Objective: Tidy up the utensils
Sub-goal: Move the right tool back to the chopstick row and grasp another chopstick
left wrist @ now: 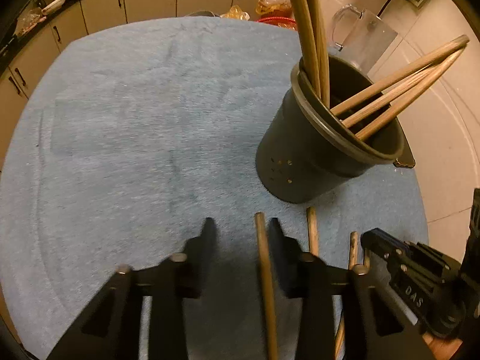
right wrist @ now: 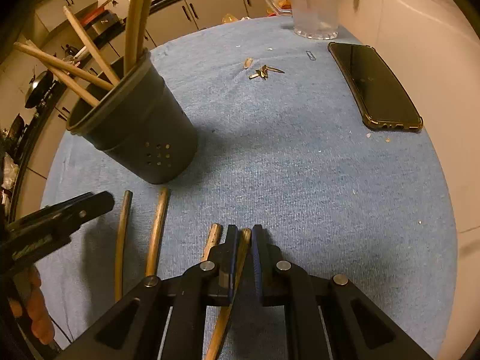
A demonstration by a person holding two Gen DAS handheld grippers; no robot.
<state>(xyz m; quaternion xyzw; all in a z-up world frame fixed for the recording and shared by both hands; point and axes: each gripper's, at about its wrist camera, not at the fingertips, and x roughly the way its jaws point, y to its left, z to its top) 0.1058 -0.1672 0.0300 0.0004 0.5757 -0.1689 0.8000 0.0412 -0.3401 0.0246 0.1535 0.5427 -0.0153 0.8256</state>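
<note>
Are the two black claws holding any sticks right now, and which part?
The right claw pinches one thin wooden chopstick near its end. The left claw is partly open with another wooden chopstick between its fingers, not pinched.

Dim warm light, strong fisheye bending at edges, left view perhaps motion-blurred.

Under your tools lies a blue cloth (right wrist: 300,165) with a fine ribbed weave, matt and slightly fuzzy. The holder (right wrist: 141,129) you see is dark matt plastic, smooth, with small punched holes. The chopsticks (right wrist: 156,234) look like bare wood or bamboo, dull and a little worn. Your right gripper (right wrist: 243,231) is matt black plastic with shiny metal pins. The phone (right wrist: 375,87) is glossy; the jug (right wrist: 312,3) is clear plastic or glass.
</note>
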